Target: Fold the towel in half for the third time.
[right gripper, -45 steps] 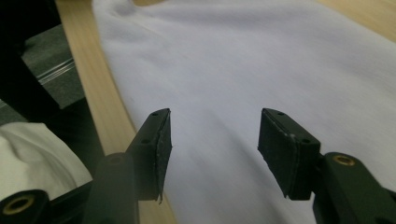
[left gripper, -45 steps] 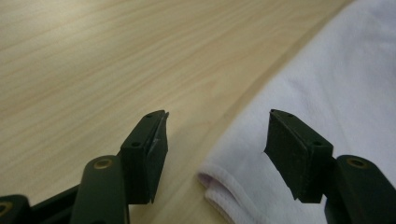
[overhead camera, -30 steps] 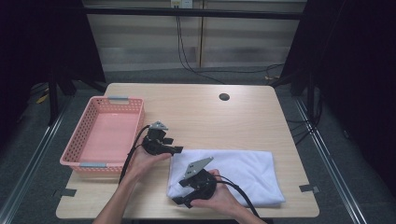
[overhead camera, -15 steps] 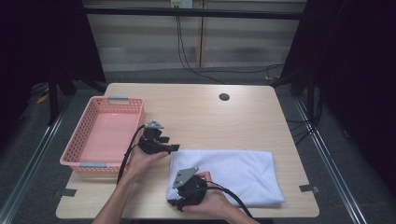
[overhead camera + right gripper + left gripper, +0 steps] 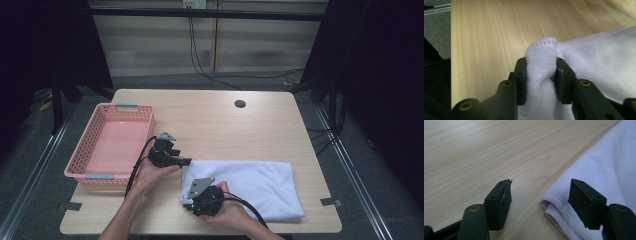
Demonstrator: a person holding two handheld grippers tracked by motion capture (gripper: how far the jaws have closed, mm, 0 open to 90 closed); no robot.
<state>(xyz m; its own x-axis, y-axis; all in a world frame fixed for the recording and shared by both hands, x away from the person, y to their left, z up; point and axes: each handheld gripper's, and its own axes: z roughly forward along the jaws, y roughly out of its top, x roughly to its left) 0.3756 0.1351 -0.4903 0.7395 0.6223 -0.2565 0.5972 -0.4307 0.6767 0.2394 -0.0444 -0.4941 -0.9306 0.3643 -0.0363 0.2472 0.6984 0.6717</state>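
- High view: a white towel [image 5: 250, 187] lies folded along the table's [image 5: 220, 120] near edge; the right gripper [image 5: 192, 202] takes its near left corner, the left gripper [image 5: 182, 162] waits at its far left corner. The pink basket [image 5: 107, 145] by the left edge stands clear.
- Left gripper view: jaws spread — the towel's hemmed corner [image 5: 554, 207] lies between them, unpinched, seemingly ready for a matching grip.
- Right gripper view: jaws have just been closing and now pinch a bunched fold of towel [image 5: 541, 65], likely for lifting.
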